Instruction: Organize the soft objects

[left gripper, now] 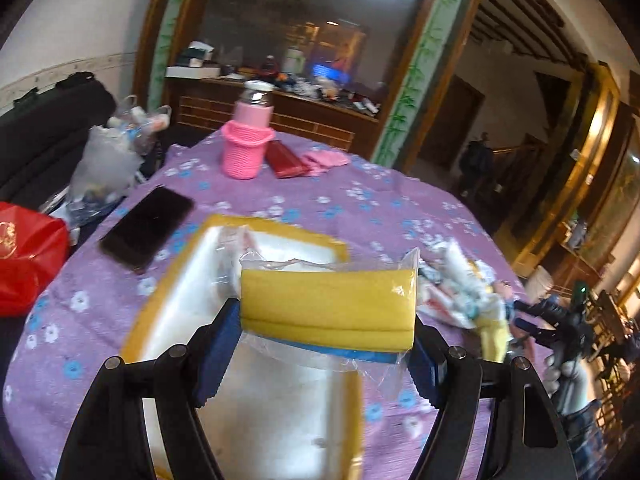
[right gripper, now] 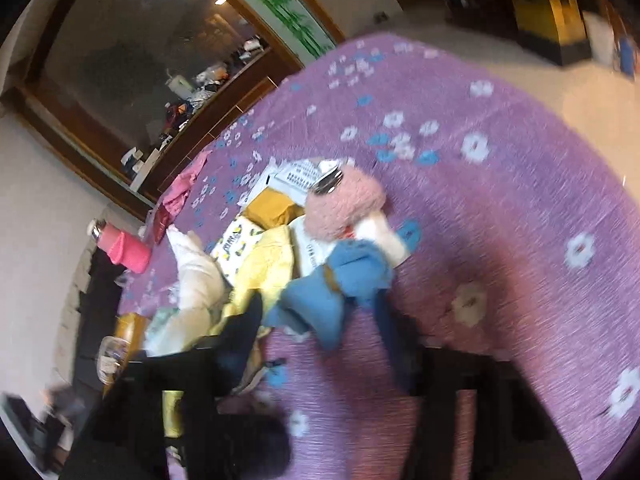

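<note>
My left gripper (left gripper: 324,332) is shut on a yellow sponge pack (left gripper: 328,300) in clear plastic wrap, its blue pads pressing both ends. It hangs over a white foam box (left gripper: 180,292) with a yellow rim. In the right wrist view, which is blurred, my right gripper (right gripper: 320,332) stands open with a blue soft cloth (right gripper: 332,288) lying loosely between its dark fingers. Behind the cloth is a pile of soft things: a pink fluffy item (right gripper: 344,204), a yellow cloth (right gripper: 264,272) and a white cloth (right gripper: 196,276). The left wrist view shows that pile (left gripper: 460,288) and the right gripper (left gripper: 520,316) at the right.
A purple flowered tablecloth (left gripper: 320,208) covers the round table. On it lie a black phone (left gripper: 148,228), a pink knitted holder with a bottle (left gripper: 248,148), a red wallet (left gripper: 284,160) and a pink cloth (left gripper: 324,160). A red bag (left gripper: 28,256) and plastic bags (left gripper: 104,160) sit at the left.
</note>
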